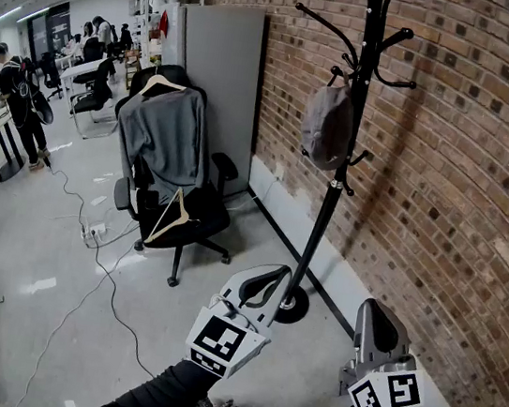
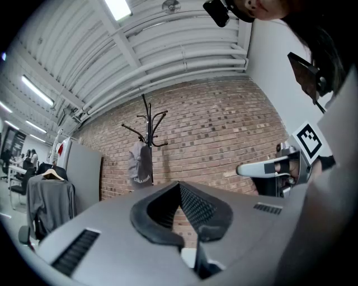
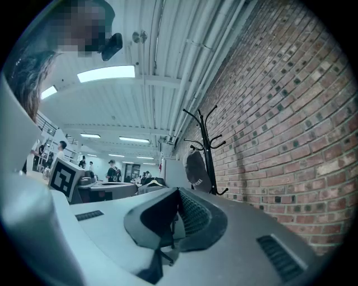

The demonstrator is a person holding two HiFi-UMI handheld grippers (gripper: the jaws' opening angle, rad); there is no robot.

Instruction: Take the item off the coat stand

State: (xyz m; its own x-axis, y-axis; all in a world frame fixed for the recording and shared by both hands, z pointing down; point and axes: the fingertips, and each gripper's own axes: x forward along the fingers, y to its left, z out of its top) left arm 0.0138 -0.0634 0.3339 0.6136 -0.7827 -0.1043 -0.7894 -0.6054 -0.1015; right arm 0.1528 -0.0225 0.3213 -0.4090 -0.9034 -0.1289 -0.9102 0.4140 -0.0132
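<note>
A grey cap [image 1: 328, 124] hangs on a hook of the black coat stand [image 1: 329, 209], which stands against the brick wall. Both grippers are held low, short of the stand's base, with nothing in them. My left gripper [image 1: 266, 285] is shut and points toward the pole's foot. My right gripper [image 1: 374, 312] is shut too, to the right of the base. In the left gripper view the cap [image 2: 140, 165] hangs far ahead, past the closed left gripper [image 2: 180, 187]. The right gripper view shows the cap [image 3: 197, 170] on the stand [image 3: 207, 145], beyond the closed right gripper [image 3: 179, 192].
A black office chair [image 1: 182, 211] left of the stand carries a grey garment [image 1: 162, 141] on a hanger and a wooden hanger [image 1: 172, 219] on its seat. A grey partition [image 1: 221, 79] stands behind it. Cables [image 1: 94, 264] trail over the floor. People stand at desks far left.
</note>
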